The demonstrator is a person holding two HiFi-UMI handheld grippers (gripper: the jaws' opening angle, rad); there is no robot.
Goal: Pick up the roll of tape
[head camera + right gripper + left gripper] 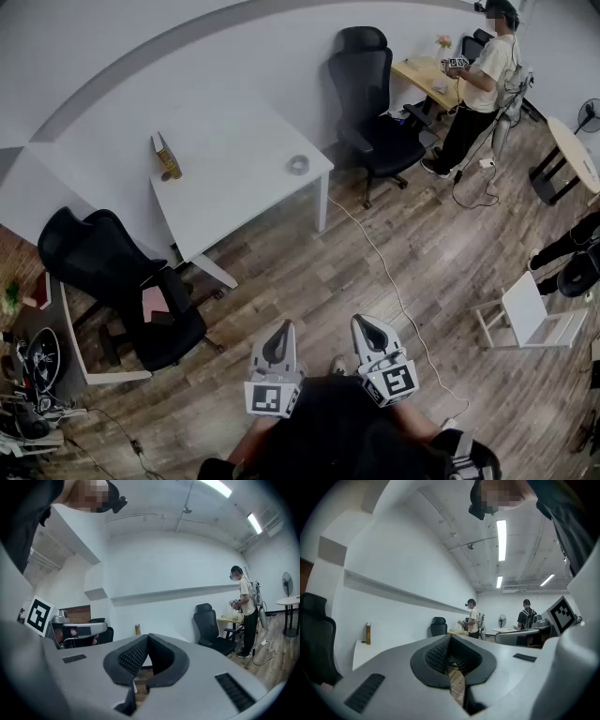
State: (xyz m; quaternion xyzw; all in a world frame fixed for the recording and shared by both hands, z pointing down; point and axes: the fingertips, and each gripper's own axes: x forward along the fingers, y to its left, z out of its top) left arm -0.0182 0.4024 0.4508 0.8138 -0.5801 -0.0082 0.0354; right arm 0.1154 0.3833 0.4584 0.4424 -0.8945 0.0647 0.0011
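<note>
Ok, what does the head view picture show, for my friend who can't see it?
The left gripper and right gripper, both shut and empty, hang over a wooden floor, far from the white table where the roll of tape lies. Another person stands beyond it.

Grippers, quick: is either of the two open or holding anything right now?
Left gripper: shut, holding nothing.
Right gripper: shut, holding nothing.
</note>
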